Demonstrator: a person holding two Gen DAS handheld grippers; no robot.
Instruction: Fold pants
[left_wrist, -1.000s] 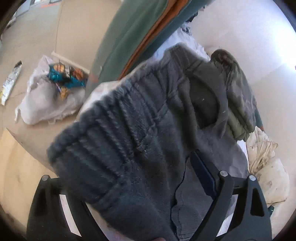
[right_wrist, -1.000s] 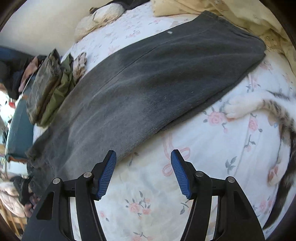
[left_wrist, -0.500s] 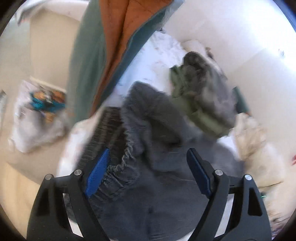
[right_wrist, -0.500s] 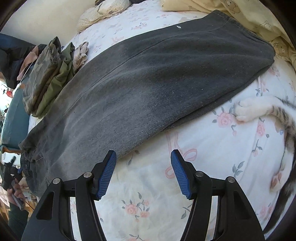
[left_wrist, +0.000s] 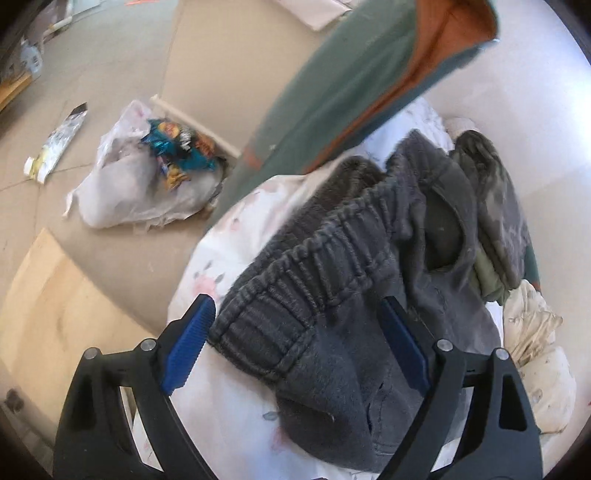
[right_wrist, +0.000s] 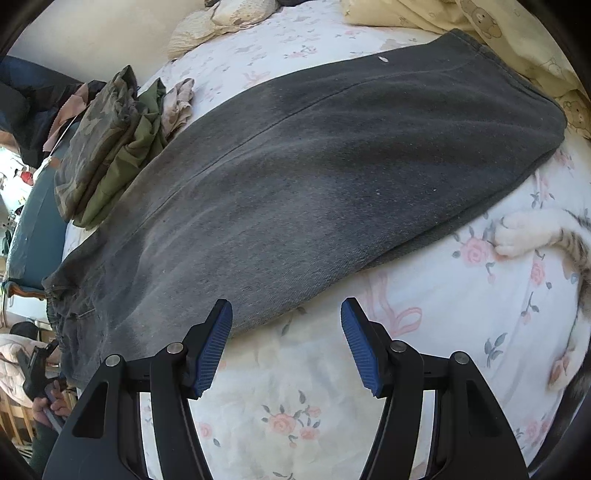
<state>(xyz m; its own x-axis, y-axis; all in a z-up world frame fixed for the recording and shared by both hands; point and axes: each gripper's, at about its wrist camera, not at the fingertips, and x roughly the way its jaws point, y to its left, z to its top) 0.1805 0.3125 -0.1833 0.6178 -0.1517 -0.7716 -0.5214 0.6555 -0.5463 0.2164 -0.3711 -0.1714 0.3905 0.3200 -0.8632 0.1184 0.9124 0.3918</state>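
Note:
Dark grey sweatpants (right_wrist: 314, 177) lie stretched flat across a floral bed sheet (right_wrist: 424, 332), legs toward the upper right. Their elastic waistband (left_wrist: 314, 266) lies bunched at the bed's edge in the left wrist view. My left gripper (left_wrist: 295, 347) is open, its blue pads on either side of the waistband corner, not closed on it. My right gripper (right_wrist: 286, 343) is open and empty, just off the near long edge of the pants, above the sheet.
A folded camouflage and olive clothes pile (right_wrist: 107, 147) lies beside the pants, also in the left wrist view (left_wrist: 495, 221). A cat's paw (right_wrist: 524, 236) touches the pants' edge at right. A yellow blanket (right_wrist: 498, 22) lies beyond. A plastic bag (left_wrist: 147, 177) sits on the floor.
My left gripper let go of the waistband, which dropped onto the bed edge; its jaws now stand open around it. My right gripper stayed open while the pants settled flatter.

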